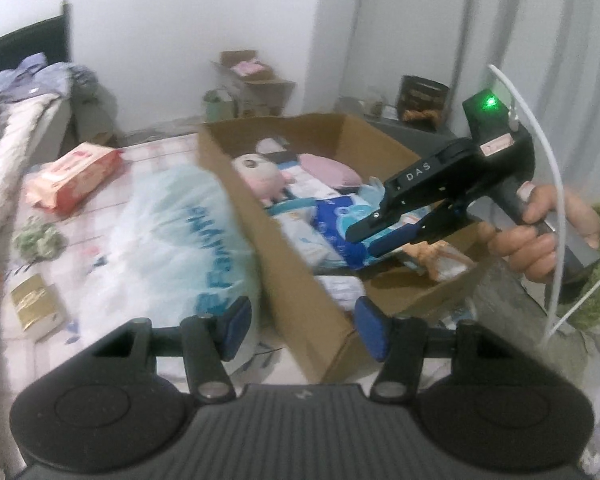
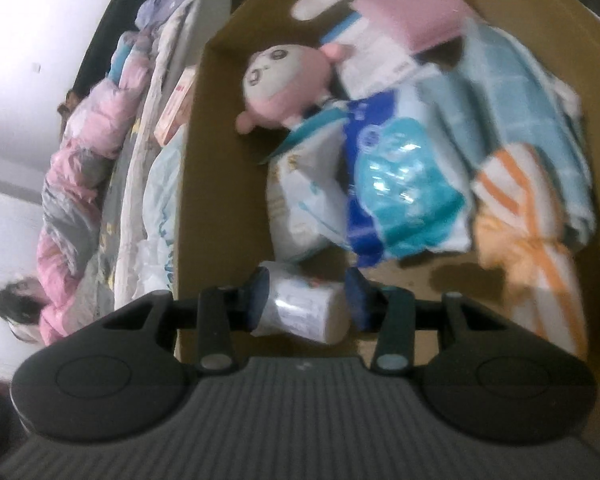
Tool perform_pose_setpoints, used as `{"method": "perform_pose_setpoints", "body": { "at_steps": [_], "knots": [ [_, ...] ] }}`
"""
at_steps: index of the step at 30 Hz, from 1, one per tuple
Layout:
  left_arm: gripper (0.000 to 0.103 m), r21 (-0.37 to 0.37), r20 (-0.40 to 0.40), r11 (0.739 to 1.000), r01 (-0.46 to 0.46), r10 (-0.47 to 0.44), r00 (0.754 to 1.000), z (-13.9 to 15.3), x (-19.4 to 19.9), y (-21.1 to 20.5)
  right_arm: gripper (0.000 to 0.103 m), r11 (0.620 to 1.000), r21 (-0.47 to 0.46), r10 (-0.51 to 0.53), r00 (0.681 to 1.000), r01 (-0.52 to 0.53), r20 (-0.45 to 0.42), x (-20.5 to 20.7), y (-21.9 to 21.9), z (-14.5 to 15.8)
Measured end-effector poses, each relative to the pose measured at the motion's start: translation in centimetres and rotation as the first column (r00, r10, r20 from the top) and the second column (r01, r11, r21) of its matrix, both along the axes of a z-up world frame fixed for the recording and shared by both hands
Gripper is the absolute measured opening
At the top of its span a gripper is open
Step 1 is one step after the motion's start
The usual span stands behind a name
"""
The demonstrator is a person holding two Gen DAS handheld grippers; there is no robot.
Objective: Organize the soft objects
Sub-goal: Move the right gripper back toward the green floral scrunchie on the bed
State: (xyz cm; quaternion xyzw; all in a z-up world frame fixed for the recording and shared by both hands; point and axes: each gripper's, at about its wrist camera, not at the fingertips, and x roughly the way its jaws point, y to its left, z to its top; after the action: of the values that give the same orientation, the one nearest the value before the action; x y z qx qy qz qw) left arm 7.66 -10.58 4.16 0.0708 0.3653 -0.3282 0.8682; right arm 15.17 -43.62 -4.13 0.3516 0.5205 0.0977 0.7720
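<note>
Right tool point(image 2: 306, 304): half closed, its two blue pads pressing on a small white pack point(image 2: 300, 312) from both sides. It holds this pack low inside the box point(image 2: 224, 128), above the bare cardboard floor near the front wall.
Left tool point(image 1: 300, 330): jaws partly open, nothing between the pads. It hangs over the near corner of the box, with the big bag point(image 1: 180, 236) just to its left on the bed point(image 1: 100, 216). I see no contact with the bag or the box.
Box content: a pink doll point(image 2: 284, 84), a blue pack point(image 2: 396, 196), a white pack beside it, a striped orange cloth point(image 2: 528, 240), a light blue cloth and a pink piece at the back. Free floor is left only at the front.
Still outside: the big bag, a red pack point(image 1: 72, 178), a green soft thing point(image 1: 38, 238) and a gold box point(image 1: 36, 304), all on the bed.
Risk 1: the white pack is round and glossy, and the grip looks light. It may slip or roll if released from too high.
Risk 2: the left tool is close to the box wall. A careless move to the bag can push the box along the bed.
Risk 3: the big bag is wide and slippery. These jaws seem too narrow for it, so they may catch only the film, and the bag can tear or slide off.
Risk 4: both tools work over one box, so they can collide.
</note>
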Motion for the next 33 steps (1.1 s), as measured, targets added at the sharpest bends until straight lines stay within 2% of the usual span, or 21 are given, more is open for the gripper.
{"method": "perform_pose_setpoints", "body": {
  "at_steps": [4, 8, 14, 17, 21, 23, 27, 30, 33],
  "knots": [
    [0.059, -0.012, -0.019, 0.998, -0.061, 0.061, 0.998, -0.7, 0.2, 2.2, 0.041, 0.993, -0.096, 0.073, 0.997, -0.074, -0.023, 1.4, 2.8, 0.6],
    [0.060, -0.023, -0.062, 0.994, -0.106, 0.104, 0.993, -1.8, 0.5, 4.0, 0.041, 0.989, -0.124, 0.071, 0.996, -0.077, -0.055, 2.3, 3.8, 0.1],
    [0.060, -0.025, -0.082, 0.991, -0.129, 0.127, 0.989, -2.8, 0.9, 5.8, 0.042, 0.990, -0.101, 0.091, 0.992, -0.100, -0.090, 2.3, 5.5, -0.6],
    [0.060, -0.039, -0.082, 0.989, -0.145, 0.141, 0.987, -3.1, 1.2, 6.5, 0.042, 0.992, -0.002, 0.126, 0.983, -0.127, -0.135, 1.4, 6.0, -0.7],
    [0.061, -0.058, -0.079, 0.984, -0.167, 0.162, 0.984, -3.2, 1.6, 7.8, 0.042, 0.991, -0.044, 0.114, 0.978, -0.123, -0.174, 0.2, 6.6, -0.6],
    [0.062, -0.063, -0.067, 0.981, -0.186, 0.182, 0.981, -3.2, 1.9, 8.5, 0.042, 0.994, -0.053, 0.084, 0.985, -0.093, -0.150, -0.2, 6.2, 0.4],
    [0.063, -0.069, -0.031, 0.964, -0.255, 0.254, 0.967, -2.8, 3.1, 10.7, 0.042, 0.992, -0.117, 0.051, 0.998, -0.054, -0.036, 0.1, 6.3, 4.3],
    [0.064, -0.066, -0.004, 0.945, -0.322, 0.322, 0.947, -2.7, 4.6, 12.2, 0.043, 0.984, -0.161, 0.090, 0.994, -0.080, 0.060, 1.3, 8.1, 7.7],
    [0.064, -0.027, 0.029, 0.919, -0.392, 0.393, 0.919, -2.7, 6.4, 13.1, 0.048, 0.971, -0.190, 0.170, 0.976, -0.144, 0.133, 3.3, 11.2, 10.1]
  ]
}}
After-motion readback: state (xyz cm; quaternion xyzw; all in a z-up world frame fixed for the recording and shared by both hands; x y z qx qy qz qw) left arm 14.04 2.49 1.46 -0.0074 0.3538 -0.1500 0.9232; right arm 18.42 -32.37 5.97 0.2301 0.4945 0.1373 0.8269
